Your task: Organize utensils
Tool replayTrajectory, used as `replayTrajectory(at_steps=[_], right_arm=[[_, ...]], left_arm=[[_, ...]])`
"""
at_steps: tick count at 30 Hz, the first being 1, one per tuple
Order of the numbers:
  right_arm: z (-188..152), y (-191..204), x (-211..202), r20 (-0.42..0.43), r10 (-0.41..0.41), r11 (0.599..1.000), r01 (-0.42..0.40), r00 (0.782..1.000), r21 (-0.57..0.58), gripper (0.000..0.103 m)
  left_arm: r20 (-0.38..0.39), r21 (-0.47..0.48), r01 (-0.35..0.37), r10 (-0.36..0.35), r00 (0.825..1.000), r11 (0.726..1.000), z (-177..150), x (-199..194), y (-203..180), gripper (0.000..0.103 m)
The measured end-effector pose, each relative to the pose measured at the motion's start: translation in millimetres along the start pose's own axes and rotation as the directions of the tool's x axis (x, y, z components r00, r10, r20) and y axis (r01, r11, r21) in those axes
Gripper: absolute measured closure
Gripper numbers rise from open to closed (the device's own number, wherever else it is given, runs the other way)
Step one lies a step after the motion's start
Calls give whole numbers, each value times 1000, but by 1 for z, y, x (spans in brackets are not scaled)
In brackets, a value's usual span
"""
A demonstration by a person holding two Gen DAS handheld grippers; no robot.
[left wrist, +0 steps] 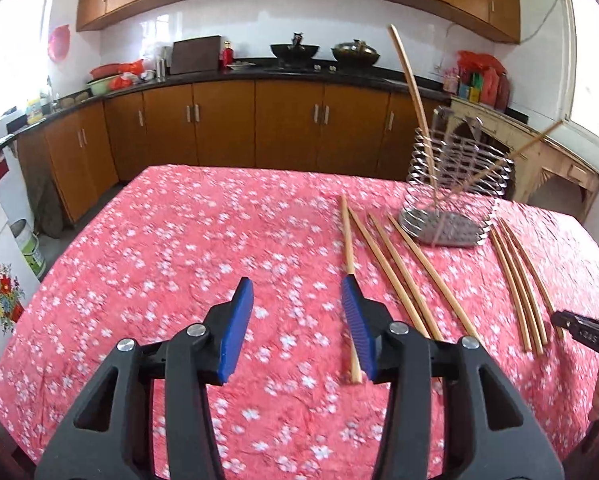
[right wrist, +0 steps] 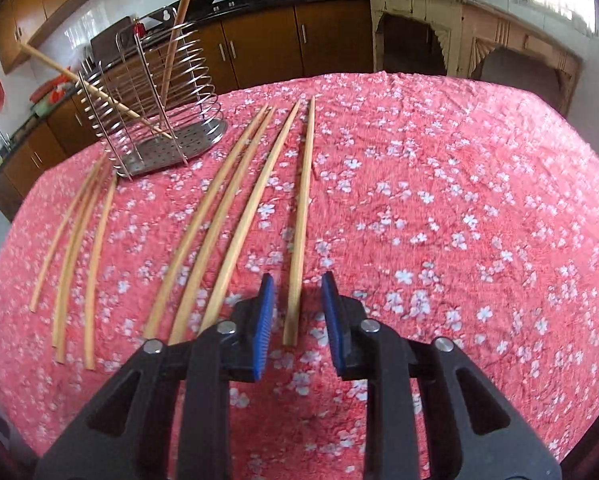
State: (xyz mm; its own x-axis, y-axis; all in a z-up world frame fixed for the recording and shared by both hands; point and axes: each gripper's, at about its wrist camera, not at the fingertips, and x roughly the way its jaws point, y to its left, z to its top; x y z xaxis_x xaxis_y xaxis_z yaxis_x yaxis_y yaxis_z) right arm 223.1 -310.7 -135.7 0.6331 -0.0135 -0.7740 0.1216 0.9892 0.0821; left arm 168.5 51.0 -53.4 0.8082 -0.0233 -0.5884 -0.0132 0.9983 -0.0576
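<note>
A kitchen with brown cabinets point(left wrist: 223, 124) and a dark countertop lies behind a table under a pink floral cloth point(left wrist: 179, 248). From the left wrist view, a wire utensil holder point(left wrist: 455, 196) stands toward the far right of the table with two chopsticks leaning inside it. Four loose chopsticks point(left wrist: 403, 272) lie in front of it, three more point(left wrist: 519, 280) to its right. The left gripper point(left wrist: 297, 330) hovers low over the cloth, jaws spread wide and empty; its right pad overlaps the leftmost chopstick point(left wrist: 349, 264) (contact cannot be told). From the right wrist view, the holder point(right wrist: 155, 112) sits far left. The right gripper point(right wrist: 297, 324) is parted, straddling the near end of the rightmost chopstick point(right wrist: 303, 216) without clamping it, three others just beside its left finger point(right wrist: 264, 320)
</note>
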Motion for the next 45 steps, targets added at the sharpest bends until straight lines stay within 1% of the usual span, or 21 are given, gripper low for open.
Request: replayTrajectory(at_steps=[1, 3, 6, 10, 14, 18, 20, 22, 23, 24, 31, 37, 45], right_arm=[[0, -1, 1, 3, -12, 1000, 12, 1000, 6, 95], [4, -10, 1, -4, 2, 999, -1, 1000, 39, 96], [14, -26, 3, -10, -42, 993, 43, 999, 109, 96], [29, -55, 11, -14, -103, 980, 104, 995, 172, 96], [38, -72, 15, -21, -132, 970, 133, 991, 204, 96], [41, -72, 19, -19, -143, 970, 144, 990, 194, 96], [41, -71, 19, -13, -154, 972, 153, 988, 180, 96], [42, -69, 22, -12, -153, 971, 153, 988, 181, 95], [43, -67, 21, -12, -152, 971, 151, 988, 184, 95], [43, -68, 22, -12, -150, 971, 150, 989, 186, 95], [48, -78, 25, -7, -152, 971, 150, 988, 187, 95], [46, -77, 26, 14, -173, 972, 169, 985, 163, 95], [45, -78, 25, 15, -165, 972, 160, 986, 169, 95]], left_arm=[[-7, 2, 7, -7, 1000, 1000, -4, 0, -1, 55], [-31, 8, 20, -20, 999, 1000, -10, 5, -3, 55], [-58, 19, 31, -30, 998, 999, -17, 10, -9, 55], [-100, 47, 41, -37, 994, 998, -23, 19, -21, 55], [-149, 70, 50, -39, 988, 996, -24, 30, -30, 55], [-195, 103, 52, -31, 980, 993, -26, 42, -42, 56], [-218, 116, 46, -20, 976, 992, -28, 48, -47, 62], [-260, 122, 39, -6, 966, 992, -30, 58, -49, 80], [-258, 119, 33, -1, 966, 992, -29, 59, -49, 83], [-260, 120, 20, 11, 966, 993, -27, 60, -48, 95], [-256, 111, -36, 63, 965, 993, -9, 75, -22, 96], [-257, 51, 8, 5, 966, 999, -2, 81, -3, 96], [-254, 45, 27, -14, 967, 999, -1, 77, -1, 95]])
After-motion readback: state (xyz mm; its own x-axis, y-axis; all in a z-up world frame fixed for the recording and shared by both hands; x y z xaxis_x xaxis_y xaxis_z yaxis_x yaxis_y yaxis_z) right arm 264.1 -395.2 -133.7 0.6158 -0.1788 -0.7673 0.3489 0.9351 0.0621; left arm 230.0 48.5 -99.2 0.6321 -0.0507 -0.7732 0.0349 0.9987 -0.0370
